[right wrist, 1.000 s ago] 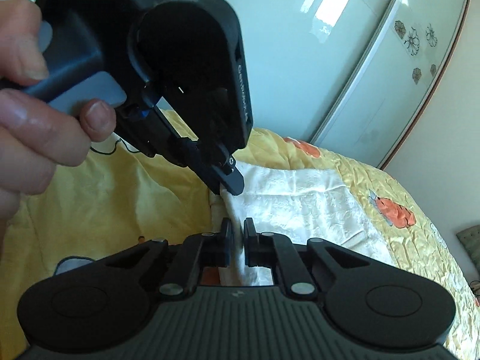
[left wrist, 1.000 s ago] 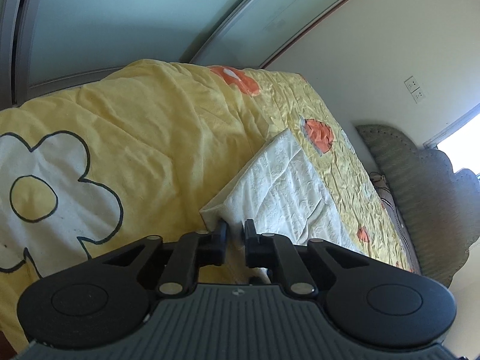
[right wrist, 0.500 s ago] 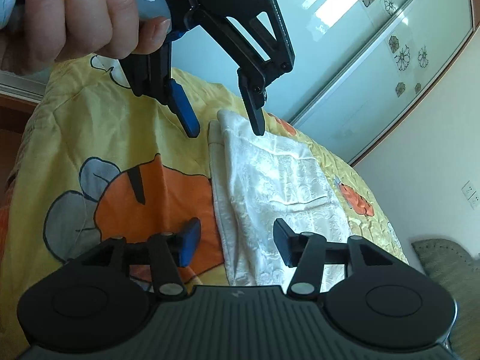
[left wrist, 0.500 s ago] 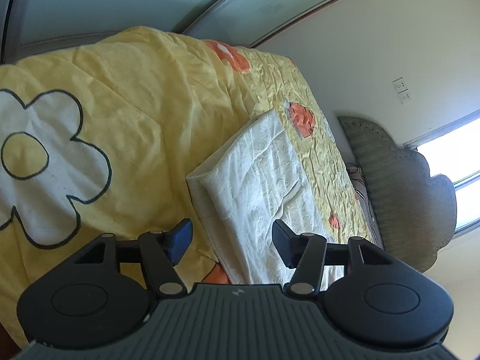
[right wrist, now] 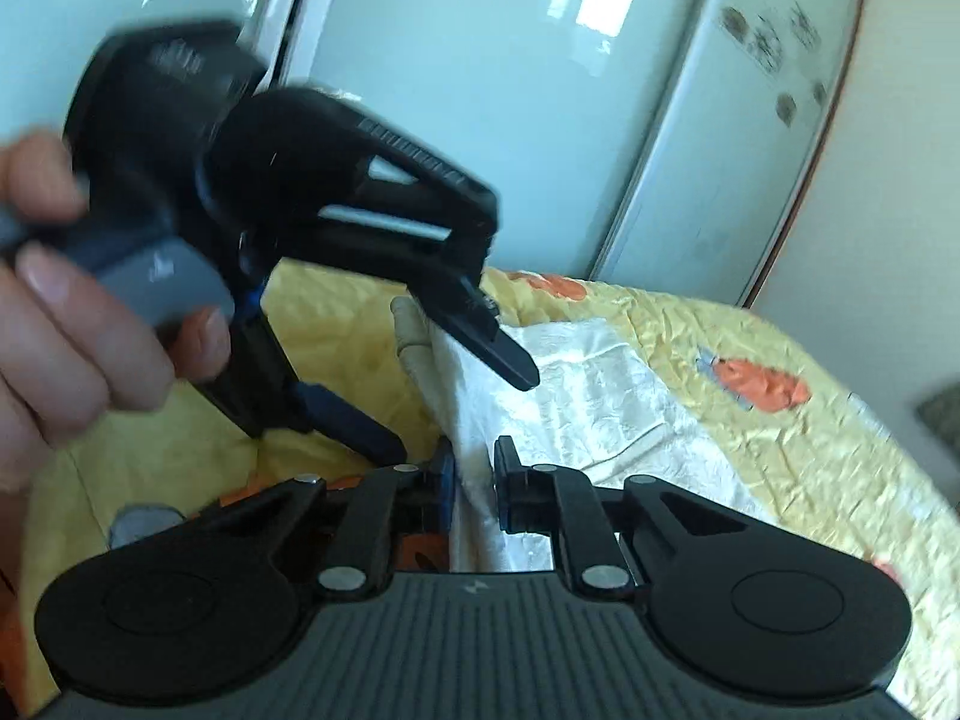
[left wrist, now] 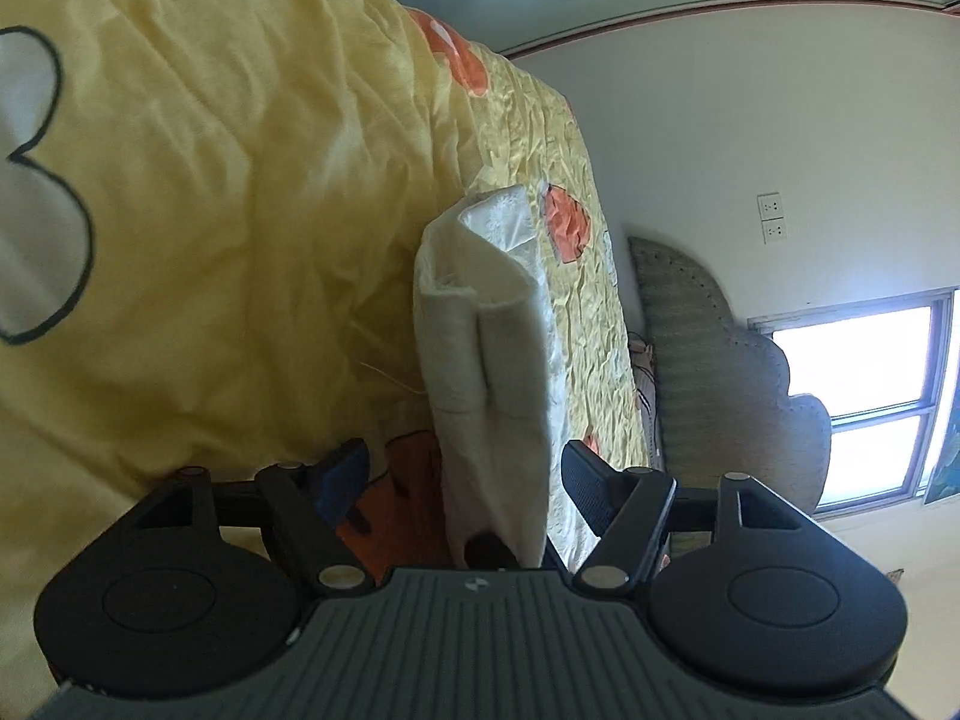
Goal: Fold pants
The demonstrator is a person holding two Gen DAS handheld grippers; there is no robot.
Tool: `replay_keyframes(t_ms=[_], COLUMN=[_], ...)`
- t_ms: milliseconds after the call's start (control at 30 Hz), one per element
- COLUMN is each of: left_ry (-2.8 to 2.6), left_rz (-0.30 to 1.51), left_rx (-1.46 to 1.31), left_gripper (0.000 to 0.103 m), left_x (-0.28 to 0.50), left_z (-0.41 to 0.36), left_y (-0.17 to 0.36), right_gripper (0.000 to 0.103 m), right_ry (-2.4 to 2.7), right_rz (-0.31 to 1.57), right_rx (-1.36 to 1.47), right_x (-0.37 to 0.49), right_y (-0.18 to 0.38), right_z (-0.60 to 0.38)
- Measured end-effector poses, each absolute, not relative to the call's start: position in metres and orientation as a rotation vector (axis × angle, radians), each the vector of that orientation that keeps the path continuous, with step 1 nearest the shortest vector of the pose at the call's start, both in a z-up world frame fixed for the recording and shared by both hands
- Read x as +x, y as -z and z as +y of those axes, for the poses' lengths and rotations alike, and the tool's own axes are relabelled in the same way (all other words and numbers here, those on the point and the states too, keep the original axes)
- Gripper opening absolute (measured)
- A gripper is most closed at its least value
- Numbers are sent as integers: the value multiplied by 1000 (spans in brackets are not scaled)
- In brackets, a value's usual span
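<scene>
Pants (left wrist: 486, 360): white, partly folded, lying on the bed's yellow quilt (left wrist: 240, 210); near end lifted into an upright fold, straight ahead of both grippers.
Right gripper (right wrist: 474, 474): jaws just closed, nipping the near edge of the pants; cloth runs up between the pads, so likely raised to carry that end over for the next fold.
Left gripper (left wrist: 465, 474): jaws just opened wide, straddling the raised fold; pads clear of the cloth on either side, gripping nothing; likely positioned to take a second hold beside the right one.
Hand (right wrist: 72, 324): wrapped round the left gripper's handle, up and left of the right gripper.
Risk, as a guess: thin edge slipping from a single pinch.
</scene>
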State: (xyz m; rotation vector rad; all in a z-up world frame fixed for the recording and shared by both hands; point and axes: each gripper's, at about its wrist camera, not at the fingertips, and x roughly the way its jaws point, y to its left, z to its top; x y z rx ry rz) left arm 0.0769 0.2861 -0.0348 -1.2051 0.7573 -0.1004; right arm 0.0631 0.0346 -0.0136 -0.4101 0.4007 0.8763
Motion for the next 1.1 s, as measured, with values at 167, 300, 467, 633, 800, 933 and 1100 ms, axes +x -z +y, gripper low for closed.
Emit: replay_keyframes(t_ms=[167, 300, 467, 633, 800, 933, 1100], left_ry=[109, 101, 43, 19, -4, 18, 97], left_rz=[755, 799, 832, 791, 680, 603, 523], left_rx=[-1095, -1009, -894, -769, -607, -521, -495], left_gripper=[71, 71, 25, 14, 13, 13, 13], left_x=[116, 140, 148, 141, 115, 95, 74], left_z=[288, 289, 289, 275, 235, 192, 133], left_y=[25, 25, 29, 13, -38, -74, -103], right_gripper=[14, 15, 15, 20, 20, 20, 20], right_ry=[-940, -722, -768, -772, -779, -772, -716], right_rz=[506, 629, 671, 644, 590, 498, 385], right_rx=[-159, -239, -167, -76, 13, 72, 119], right_x=[95, 140, 149, 171, 169, 157, 130], right_y=[-15, 13, 30, 22, 8, -13, -37], right_z=[-2, 2, -12, -3, -6, -28, -80])
